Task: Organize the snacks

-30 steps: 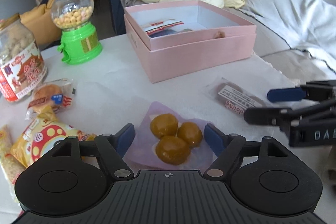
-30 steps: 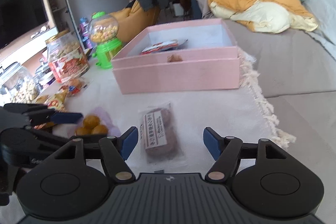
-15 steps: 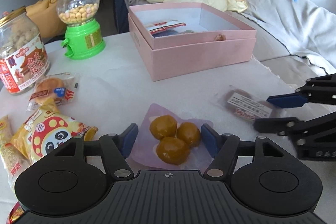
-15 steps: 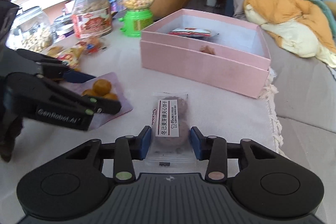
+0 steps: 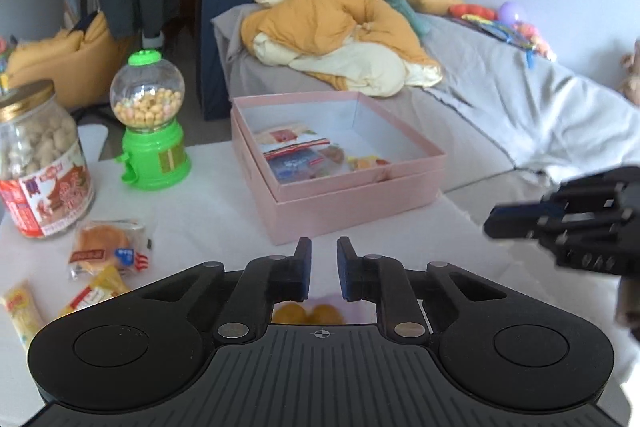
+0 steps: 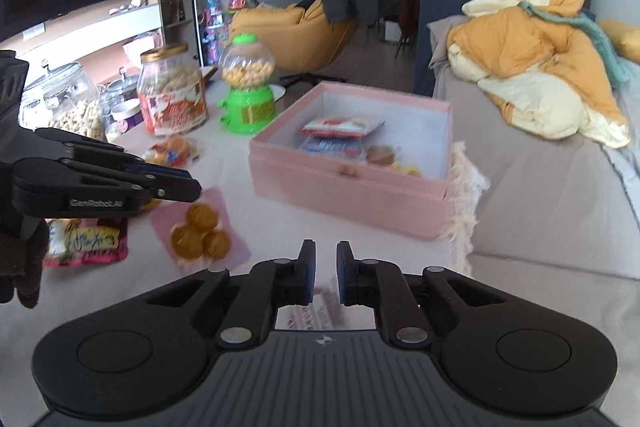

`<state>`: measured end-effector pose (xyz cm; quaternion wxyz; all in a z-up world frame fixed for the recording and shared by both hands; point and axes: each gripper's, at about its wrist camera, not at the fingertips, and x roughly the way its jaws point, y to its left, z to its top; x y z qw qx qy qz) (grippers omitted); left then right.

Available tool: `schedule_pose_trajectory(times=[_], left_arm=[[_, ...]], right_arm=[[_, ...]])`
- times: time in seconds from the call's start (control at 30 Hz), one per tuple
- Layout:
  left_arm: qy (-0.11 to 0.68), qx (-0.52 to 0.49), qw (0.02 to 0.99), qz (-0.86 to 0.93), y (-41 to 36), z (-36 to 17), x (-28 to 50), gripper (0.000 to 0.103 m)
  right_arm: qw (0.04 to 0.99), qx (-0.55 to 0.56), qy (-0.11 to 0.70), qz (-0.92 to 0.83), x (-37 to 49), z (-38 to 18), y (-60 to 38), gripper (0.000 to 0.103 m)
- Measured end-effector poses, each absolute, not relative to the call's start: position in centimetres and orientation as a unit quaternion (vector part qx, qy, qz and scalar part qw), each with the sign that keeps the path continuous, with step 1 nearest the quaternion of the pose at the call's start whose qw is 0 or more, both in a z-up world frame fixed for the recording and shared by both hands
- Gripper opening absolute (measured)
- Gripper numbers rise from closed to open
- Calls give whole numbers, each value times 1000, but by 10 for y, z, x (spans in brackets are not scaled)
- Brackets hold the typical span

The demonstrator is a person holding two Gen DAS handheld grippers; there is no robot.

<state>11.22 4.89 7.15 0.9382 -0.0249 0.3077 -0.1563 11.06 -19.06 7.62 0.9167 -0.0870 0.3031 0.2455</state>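
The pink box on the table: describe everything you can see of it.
The pink box looks like matte cardboard, square and shallow, with a pale lining. It sits open and level on the white tablecloth, apparently nested in a second pink layer that shows as a step along its sides; a small notch marks its front wall. Inside lie several snack packets and small wrapped sweets, lying flat. Neither gripper touches it. The green candy dispenser stands apart to its left.

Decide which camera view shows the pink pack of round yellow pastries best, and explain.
The right wrist view: the pastry pack shows whole, hanging from the left gripper. The left wrist view shows only a sliver of it behind that gripper's fingers.
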Motion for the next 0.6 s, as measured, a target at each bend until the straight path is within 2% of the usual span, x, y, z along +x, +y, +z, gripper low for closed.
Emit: schedule_pose_trajectory(times=[0.1, 0.17, 0.23, 0.3, 0.37, 0.43, 0.53, 0.6], left_arm=[[319, -24, 935, -156, 52, 65, 113, 19], [327, 12, 934, -142, 44, 57, 111, 19], [333, 43, 932, -139, 35, 47, 111, 23], [344, 65, 926, -141, 26, 37, 111, 23], [363, 87, 916, -150, 16, 26, 113, 24], [360, 104, 913, -162, 9, 21, 110, 43], [365, 102, 906, -188, 5, 18, 110, 67], [365, 96, 904, -200, 6, 17, 110, 72]], right_arm=[[906, -92, 324, 257, 112, 63, -187, 11], [897, -96, 342, 262, 112, 51, -186, 16], [893, -95, 356, 258, 113, 37, -185, 41], [892, -86, 365, 251, 114, 27, -187, 51], [889, -86, 373, 250, 113, 19, -188, 51], [886, -91, 379, 252, 111, 13, -188, 54], [888, -94, 371, 255, 106, 7, -187, 59], [890, -98, 364, 255, 104, 6, -186, 62]])
